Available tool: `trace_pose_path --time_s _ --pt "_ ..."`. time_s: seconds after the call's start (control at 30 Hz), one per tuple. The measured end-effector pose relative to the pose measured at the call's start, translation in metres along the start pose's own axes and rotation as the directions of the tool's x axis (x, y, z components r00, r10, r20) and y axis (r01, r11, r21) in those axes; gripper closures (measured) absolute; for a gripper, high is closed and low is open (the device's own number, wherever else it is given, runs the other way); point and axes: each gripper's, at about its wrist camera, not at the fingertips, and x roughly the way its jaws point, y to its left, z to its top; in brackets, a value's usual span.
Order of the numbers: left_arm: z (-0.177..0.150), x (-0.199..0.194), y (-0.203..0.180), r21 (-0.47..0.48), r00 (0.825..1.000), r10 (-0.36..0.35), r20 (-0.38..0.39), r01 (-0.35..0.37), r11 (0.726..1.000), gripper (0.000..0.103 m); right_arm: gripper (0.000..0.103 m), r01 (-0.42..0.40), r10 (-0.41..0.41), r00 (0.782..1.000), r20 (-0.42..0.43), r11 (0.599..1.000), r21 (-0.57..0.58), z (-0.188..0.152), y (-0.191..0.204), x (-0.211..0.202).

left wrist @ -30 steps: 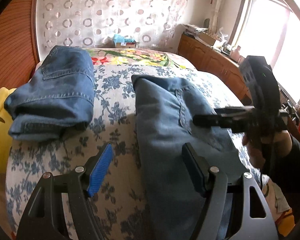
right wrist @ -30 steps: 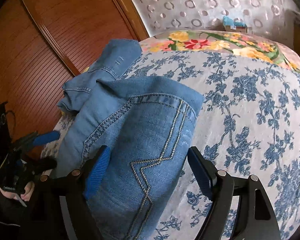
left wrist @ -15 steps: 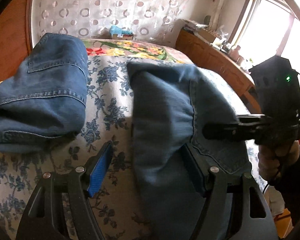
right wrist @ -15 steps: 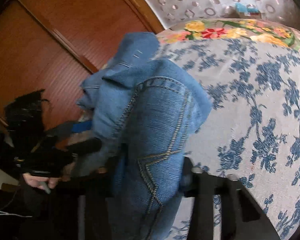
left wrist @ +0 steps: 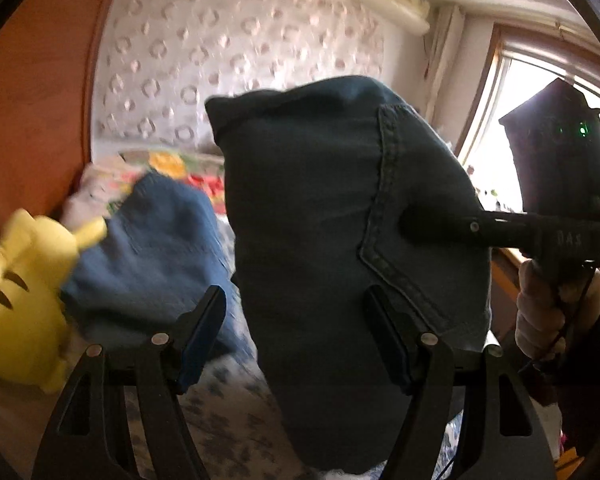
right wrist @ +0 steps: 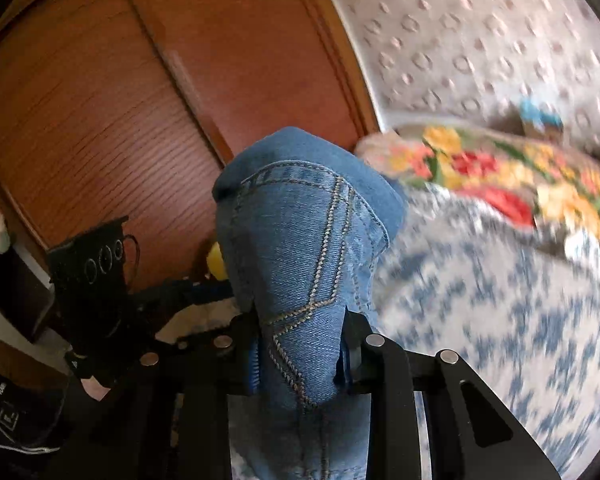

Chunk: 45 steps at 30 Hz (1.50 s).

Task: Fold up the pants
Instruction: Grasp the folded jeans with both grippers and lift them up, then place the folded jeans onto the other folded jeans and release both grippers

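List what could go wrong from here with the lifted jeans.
1. The right gripper is closing on a thick bunch of the jeans; the layers may slide out.
2. The left gripper stands wide, with the denim lying only against one finger, so that side could sag.
3. The folded jeans and yellow plush toy lie close and could get swept.

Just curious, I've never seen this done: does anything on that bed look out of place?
A yellow plush toy sits at the bed's edge beside a folded pair of jeans, odd among laundry. Otherwise nothing stands out; the jeans being lifted look undamaged.
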Motion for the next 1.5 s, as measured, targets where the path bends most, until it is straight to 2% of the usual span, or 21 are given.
trace_pose_path --time_s 0.2,0.37,0.43,0.5,0.53,0.57,0.63,0.7,0.73,0.77,0.8,0.87,0.9,1.0,1.1,1.17,1.27,1.37,1.43,1.5 --pt "0.028 -0.043 0.029 -0.013 0.989 0.079 0.122 -0.078 0.997 0.031 0.074 -0.049 0.053 0.998 0.041 0.995 -0.087 0.051 0.033 0.022" --pt "0.059 -0.068 0.059 -0.008 0.962 0.184 0.201 -0.186 0.983 0.031 0.074 -0.168 0.175 0.98 0.093 0.982 -0.081 0.096 0.042 0.066" --pt "0.071 -0.064 0.073 -0.006 0.954 0.216 0.208 -0.22 0.975 0.03 0.074 -0.228 0.234 0.963 0.133 0.972 -0.058 0.111 0.033 0.085" --pt "0.08 -0.047 0.088 -0.008 0.949 0.243 0.199 -0.247 0.969 0.03 0.074 -0.301 0.292 0.94 0.175 0.953 0.029 0.119 0.008 0.111" --pt "0.082 -0.036 0.097 -0.012 0.947 0.259 0.191 -0.262 0.965 0.03 0.074 -0.324 0.306 0.933 0.19 0.943 0.072 0.12 -0.006 0.125" --pt "0.081 -0.026 0.103 -0.016 0.946 0.27 0.179 -0.272 0.962 0.031 0.073 -0.321 0.297 0.934 0.196 0.941 0.106 0.118 -0.023 0.144" --pt "0.077 0.004 0.122 -0.031 0.956 0.268 0.122 -0.267 0.963 0.031 0.073 -0.271 0.246 0.957 0.151 0.946 0.176 0.107 -0.06 0.192" --pt "0.071 0.032 0.138 -0.054 0.964 0.259 0.053 -0.256 0.965 0.031 0.072 -0.146 0.142 0.989 0.034 0.961 0.235 0.088 -0.095 0.238" --pt "0.064 0.051 0.145 -0.058 0.968 0.25 0.008 -0.249 0.967 0.031 0.072 -0.066 0.073 0.997 -0.021 0.969 0.239 0.077 -0.11 0.255" --pt "0.06 0.059 0.149 -0.061 0.969 0.245 -0.01 -0.246 0.967 0.031 0.068 0.009 0.003 0.999 -0.05 0.974 0.227 0.07 -0.122 0.264" --pt "0.053 0.071 0.153 -0.064 0.97 0.239 -0.039 -0.241 0.968 0.031 0.064 0.035 -0.025 0.999 -0.045 0.971 0.235 0.066 -0.134 0.265" --pt "0.044 0.084 0.157 -0.07 0.972 0.226 -0.07 -0.231 0.97 0.031 0.052 0.016 -0.007 0.999 -0.035 0.965 0.263 0.066 -0.152 0.259" --pt "0.042 0.089 0.162 -0.072 0.971 0.222 -0.083 -0.228 0.971 0.031 0.047 0.042 -0.031 0.998 -0.051 0.969 0.245 0.068 -0.155 0.255" --pt "0.036 0.098 0.159 -0.061 0.968 0.222 -0.119 -0.23 0.971 0.031 0.043 0.134 -0.125 0.99 -0.065 0.977 0.163 0.079 -0.155 0.249" --pt "0.026 0.102 0.163 -0.053 0.957 0.24 -0.163 -0.252 0.966 0.031 0.042 0.228 -0.226 0.974 -0.031 0.971 0.065 0.091 -0.135 0.235" --pt "0.022 0.096 0.149 -0.062 0.953 0.242 -0.181 -0.257 0.964 0.031 0.043 0.259 -0.26 0.965 0.031 0.966 0.009 0.1 -0.128 0.231" --pt "0.015 0.094 0.149 -0.071 0.948 0.254 -0.193 -0.272 0.96 0.031 0.061 0.191 -0.191 0.981 0.016 0.981 -0.024 0.102 -0.117 0.239" --pt "0.012 0.091 0.149 -0.074 0.948 0.256 -0.186 -0.274 0.959 0.031 0.061 0.219 -0.221 0.975 -0.037 0.974 -0.066 0.091 -0.126 0.265" --pt "0.014 0.086 0.145 -0.063 0.951 0.261 -0.168 -0.274 0.96 0.031 0.061 0.239 -0.24 0.968 -0.076 0.971 -0.021 0.08 -0.145 0.282" --pt "0.017 0.082 0.141 -0.051 0.948 0.274 -0.161 -0.285 0.957 0.031 0.061 0.249 -0.247 0.967 -0.064 0.968 0.023 0.081 -0.15 0.282"
